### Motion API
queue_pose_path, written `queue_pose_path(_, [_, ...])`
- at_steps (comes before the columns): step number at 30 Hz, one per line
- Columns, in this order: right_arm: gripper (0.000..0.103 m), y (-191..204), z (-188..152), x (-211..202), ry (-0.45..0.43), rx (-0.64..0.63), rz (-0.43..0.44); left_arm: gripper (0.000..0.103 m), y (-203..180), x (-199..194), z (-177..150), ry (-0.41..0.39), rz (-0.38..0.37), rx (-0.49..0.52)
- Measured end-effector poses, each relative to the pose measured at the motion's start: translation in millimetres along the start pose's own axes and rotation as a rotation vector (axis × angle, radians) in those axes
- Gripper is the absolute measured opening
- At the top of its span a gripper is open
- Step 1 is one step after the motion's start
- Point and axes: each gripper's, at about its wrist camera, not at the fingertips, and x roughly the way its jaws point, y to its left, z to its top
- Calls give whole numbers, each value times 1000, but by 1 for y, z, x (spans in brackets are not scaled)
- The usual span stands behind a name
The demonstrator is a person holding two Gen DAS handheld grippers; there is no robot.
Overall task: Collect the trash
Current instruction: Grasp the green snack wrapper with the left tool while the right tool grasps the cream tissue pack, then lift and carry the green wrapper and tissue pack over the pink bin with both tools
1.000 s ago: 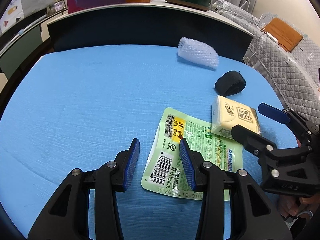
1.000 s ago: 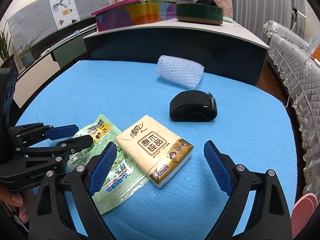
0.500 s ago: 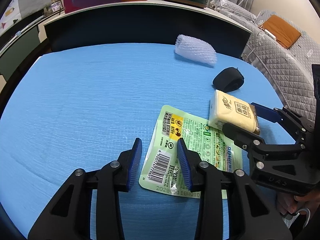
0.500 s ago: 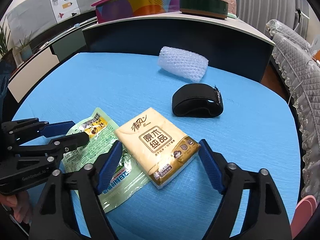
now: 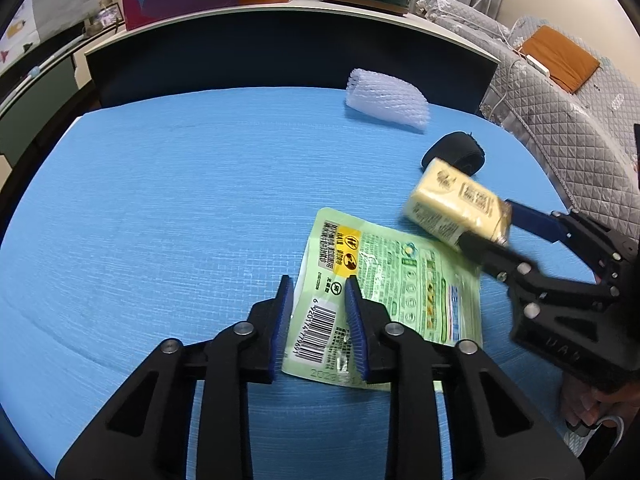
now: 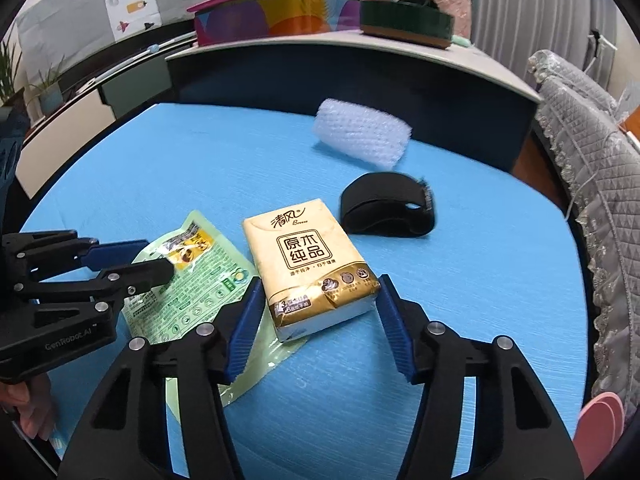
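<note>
Two grippers are closing: the left gripper point(image 5: 316, 312) straddling the green wrapper's point(image 5: 384, 300) near-left edge, the right gripper point(image 6: 320, 320) bracketing the tissue pack's point(image 6: 308, 268) near end, neither clamped.

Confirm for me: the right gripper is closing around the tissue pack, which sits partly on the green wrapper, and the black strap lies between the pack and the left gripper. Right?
Not quite. In the right wrist view the black strap lies beyond the tissue pack, toward the white foam sleeve, not between the pack and the left gripper. The rest holds: the right gripper has been closing around the pack, which overlaps the green wrapper.
</note>
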Motion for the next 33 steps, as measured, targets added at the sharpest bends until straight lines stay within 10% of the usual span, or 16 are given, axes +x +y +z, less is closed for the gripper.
queue_pose_path(33, [56,-36,-33,-170,-133,157,-243,1,-33,-85,3,-212,-45,58])
